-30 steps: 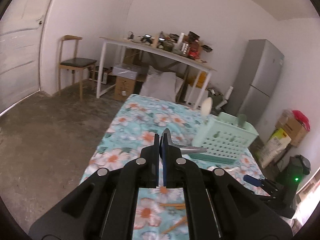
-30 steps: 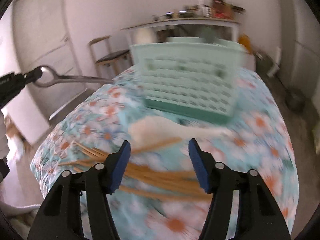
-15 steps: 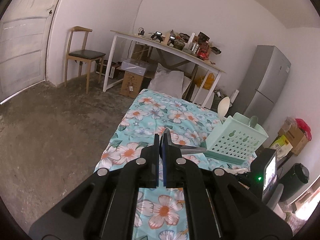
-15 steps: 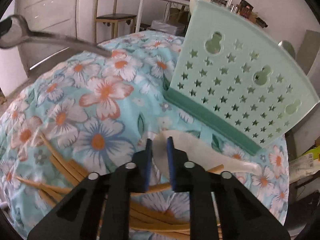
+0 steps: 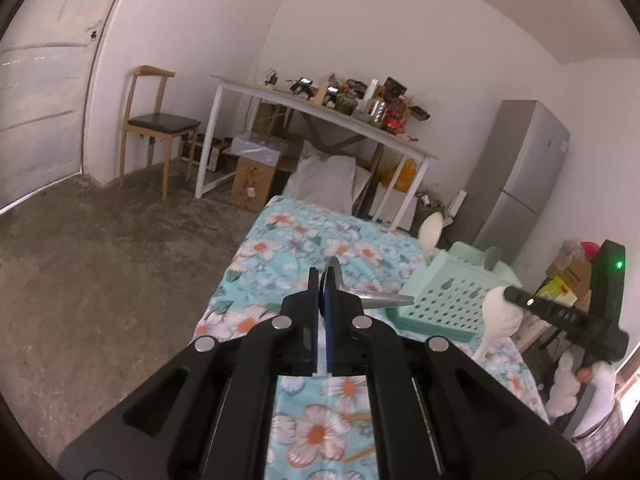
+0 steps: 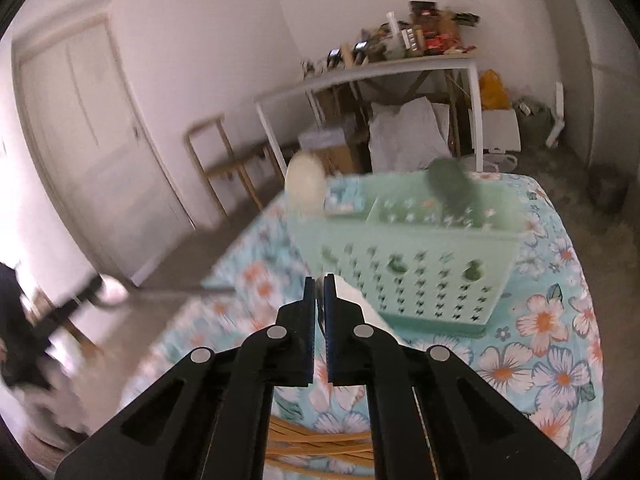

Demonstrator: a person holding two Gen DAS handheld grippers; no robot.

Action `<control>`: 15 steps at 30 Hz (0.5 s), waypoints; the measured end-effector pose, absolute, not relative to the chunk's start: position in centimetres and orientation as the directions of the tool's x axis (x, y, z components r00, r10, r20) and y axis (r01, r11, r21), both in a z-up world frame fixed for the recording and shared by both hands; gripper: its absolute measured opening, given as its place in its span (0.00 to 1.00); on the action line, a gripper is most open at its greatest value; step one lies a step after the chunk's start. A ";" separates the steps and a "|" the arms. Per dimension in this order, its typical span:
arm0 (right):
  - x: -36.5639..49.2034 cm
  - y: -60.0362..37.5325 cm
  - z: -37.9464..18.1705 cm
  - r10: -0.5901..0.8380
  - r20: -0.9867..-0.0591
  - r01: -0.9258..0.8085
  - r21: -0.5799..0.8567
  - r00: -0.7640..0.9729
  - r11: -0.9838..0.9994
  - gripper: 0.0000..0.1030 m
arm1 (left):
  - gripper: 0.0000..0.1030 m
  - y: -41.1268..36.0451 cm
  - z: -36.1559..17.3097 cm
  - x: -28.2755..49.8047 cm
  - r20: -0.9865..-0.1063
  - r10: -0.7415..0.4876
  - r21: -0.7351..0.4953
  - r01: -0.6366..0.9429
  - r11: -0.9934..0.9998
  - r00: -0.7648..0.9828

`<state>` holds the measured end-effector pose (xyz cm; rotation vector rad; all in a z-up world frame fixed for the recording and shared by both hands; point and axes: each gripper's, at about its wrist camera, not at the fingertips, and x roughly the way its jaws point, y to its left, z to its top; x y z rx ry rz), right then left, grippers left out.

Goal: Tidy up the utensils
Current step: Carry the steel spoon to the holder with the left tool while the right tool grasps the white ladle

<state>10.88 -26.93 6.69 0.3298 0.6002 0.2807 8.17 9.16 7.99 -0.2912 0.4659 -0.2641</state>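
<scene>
My left gripper (image 5: 322,280) is shut on a metal spoon (image 5: 376,298) that sticks out to the right, above the floral tablecloth (image 5: 296,252). My right gripper (image 6: 319,286) is shut on a white plastic spoon (image 6: 360,304), lifted in front of the mint green utensil basket (image 6: 416,276). In the left wrist view the right gripper (image 5: 516,298) holds that white spoon (image 5: 498,316) right of the basket (image 5: 452,300). The basket holds a white spoon (image 6: 305,184) and a green spoon (image 6: 450,188). Wooden chopsticks (image 6: 320,446) lie below my right gripper.
A white desk (image 5: 320,120) with clutter, a wooden chair (image 5: 156,128), boxes and a grey fridge (image 5: 516,176) stand beyond the table. A door (image 6: 92,152) is on the left. The floor (image 5: 100,260) lies left of the table.
My right gripper has lifted the white spoon off the table and risen before the basket. My left gripper has drawn back a little with the metal spoon.
</scene>
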 end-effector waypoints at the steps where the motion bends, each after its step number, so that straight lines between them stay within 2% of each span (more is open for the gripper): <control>1: 10.5 -27.6 7.1 0.362 -0.484 -0.162 0.406 0.797 0.899 0.02 | 0.02 8.8 8.3 8.2 -0.391 -0.318 -0.332 0.190 0.924 0.864; 7: 8.3 -30.7 8.6 0.374 -0.407 -0.167 0.460 0.833 0.872 0.02 | 0.02 6.9 11.2 9.3 -0.326 -0.375 -0.345 0.260 0.902 0.868; 15: 6.6 -33.7 8.7 0.374 -0.360 -0.169 0.489 0.855 0.856 0.02 | 0.02 1.7 15.5 11.8 -0.273 -0.351 -0.201 0.304 0.931 0.896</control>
